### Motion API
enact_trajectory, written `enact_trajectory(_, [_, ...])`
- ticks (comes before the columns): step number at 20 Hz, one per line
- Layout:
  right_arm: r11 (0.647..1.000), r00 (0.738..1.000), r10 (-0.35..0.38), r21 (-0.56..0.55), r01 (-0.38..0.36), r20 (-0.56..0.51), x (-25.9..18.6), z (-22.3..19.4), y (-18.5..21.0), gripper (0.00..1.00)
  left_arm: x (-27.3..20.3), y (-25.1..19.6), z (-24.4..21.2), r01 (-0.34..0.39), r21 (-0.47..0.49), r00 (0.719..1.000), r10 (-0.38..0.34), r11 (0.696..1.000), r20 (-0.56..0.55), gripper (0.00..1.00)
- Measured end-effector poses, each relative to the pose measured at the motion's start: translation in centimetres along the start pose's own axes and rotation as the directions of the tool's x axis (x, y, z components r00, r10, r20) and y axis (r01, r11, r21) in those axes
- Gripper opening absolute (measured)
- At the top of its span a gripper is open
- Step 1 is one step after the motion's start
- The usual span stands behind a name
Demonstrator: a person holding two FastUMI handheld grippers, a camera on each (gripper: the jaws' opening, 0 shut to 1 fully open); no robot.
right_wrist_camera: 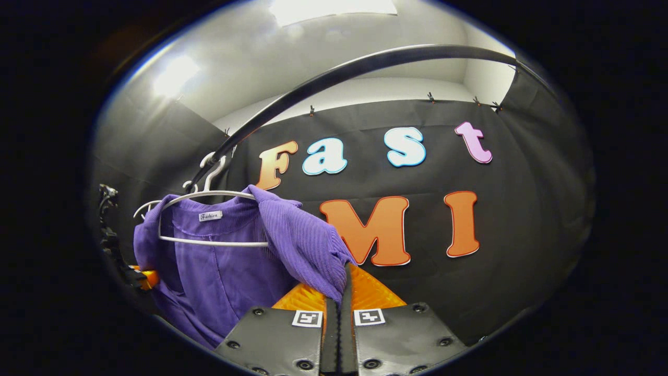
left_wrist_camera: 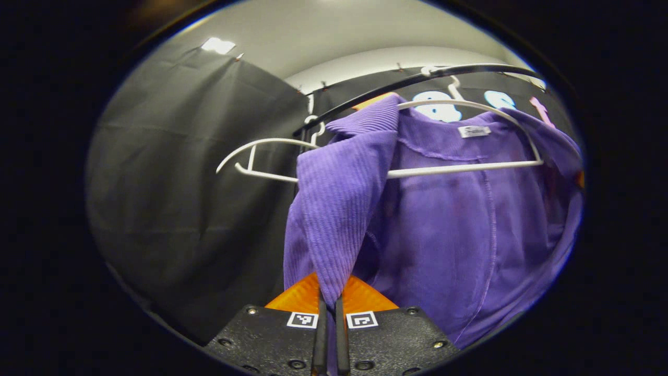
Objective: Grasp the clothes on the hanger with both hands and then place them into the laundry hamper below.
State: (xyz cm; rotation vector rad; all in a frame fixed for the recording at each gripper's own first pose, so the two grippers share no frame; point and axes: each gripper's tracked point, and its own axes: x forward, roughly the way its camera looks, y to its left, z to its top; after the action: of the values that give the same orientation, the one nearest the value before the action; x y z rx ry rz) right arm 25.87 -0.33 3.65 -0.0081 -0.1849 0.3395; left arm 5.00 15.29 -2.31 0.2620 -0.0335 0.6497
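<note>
Garment: a purple top [left_wrist_camera: 459,219] is hanging on a white hanger [left_wrist_camera: 469,167], which is hooked over a dark rail [left_wrist_camera: 417,78].
Left tongs [left_wrist_camera: 329,308]: clenched on a ribbed fold of the top's front edge, the cloth running up from the tips toward the hanger's shoulder.
Right tongs [right_wrist_camera: 339,297]: clenched on the other ribbed shoulder fold [right_wrist_camera: 308,245], the top [right_wrist_camera: 219,277] lying up and to the left of the tips.
Key relation: the hanger's [right_wrist_camera: 209,243] bar is lying crosswise between the two grips, and both tongs are sitting below it, so the cloth is pulling taut upward to each shoulder.
Nearer hand: neither clearly; each is holding its own side.
Next move, as judged: the shoulders need slipping off the hanger ends, outward then down.
Hamper: below by the task's wording.
Spare hanger [left_wrist_camera: 261,156]: bare, beside the top on the rail.
</note>
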Motion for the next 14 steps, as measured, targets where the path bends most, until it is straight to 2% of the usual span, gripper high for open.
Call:
enact_trajectory(2, [1.0,1.0,-0.015,0.003,0.015,0.005,0.2,-0.2,0.4,0.09,-1.2,1.6,3.5,-0.004,-0.011,0.999,0.005,1.0,0.048,0.06])
enact_trajectory(4, [0.998,0.999,-0.046,0.037,0.045,0.028,0.2,0.1,0.1,0.09,-1.0,4.2,7.0,-0.055,-0.038,0.994,0.058,0.998,0.093,0.04])
enact_trajectory(5, [0.996,0.996,-0.067,0.06,0.063,0.052,0.5,0.8,-0.1,0.09,-0.6,5.6,8.8,-0.079,-0.068,0.989,0.087,0.995,0.117,0.06])
enact_trajectory(6, [0.994,0.994,-0.083,0.078,0.077,0.069,0.9,1.4,-0.4,0.08,0.1,6.7,10.2,-0.094,-0.105,0.986,0.108,0.99,0.129,0.04])
enact_trajectory(7, [0.992,0.993,-0.095,0.088,0.088,0.076,1.2,1.7,-0.8,0.08,0.9,8.0,11.2,-0.107,-0.141,0.983,0.125,0.984,0.131,0.09])
enact_trajectory(8, [0.99,0.99,-0.109,0.097,0.101,0.088,1.7,2.2,-1.4,0.09,1.5,9.3,11.8,-0.134,-0.158,0.979,0.155,0.978,0.134,0.06])
enact_trajectory(10, [0.985,0.981,-0.145,0.112,0.131,0.126,2.7,3.3,-2.4,0.09,2.9,12.6,11.4,-0.22,-0.139,0.962,0.238,0.966,0.131,0.06])
enact_trajectory(11, [0.983,0.978,-0.158,0.112,0.144,0.137,3.2,3.7,-2.8,0.09,4.0,13.5,10.2,-0.242,-0.136,0.96,0.258,0.961,0.111,0.03])
enact_trajectory(12, [0.982,0.975,-0.169,0.109,0.154,0.142,3.6,3.9,-3.3,0.08,5.1,13.9,9.0,-0.247,-0.145,0.962,0.26,0.958,0.083,0.1])
enact_trajectory(14, [0.983,0.974,-0.171,0.095,0.159,0.148,4.3,4.2,-3.8,0.09,6.9,14.5,6.6,-0.251,-0.155,0.965,0.259,0.956,0.035,0.06])
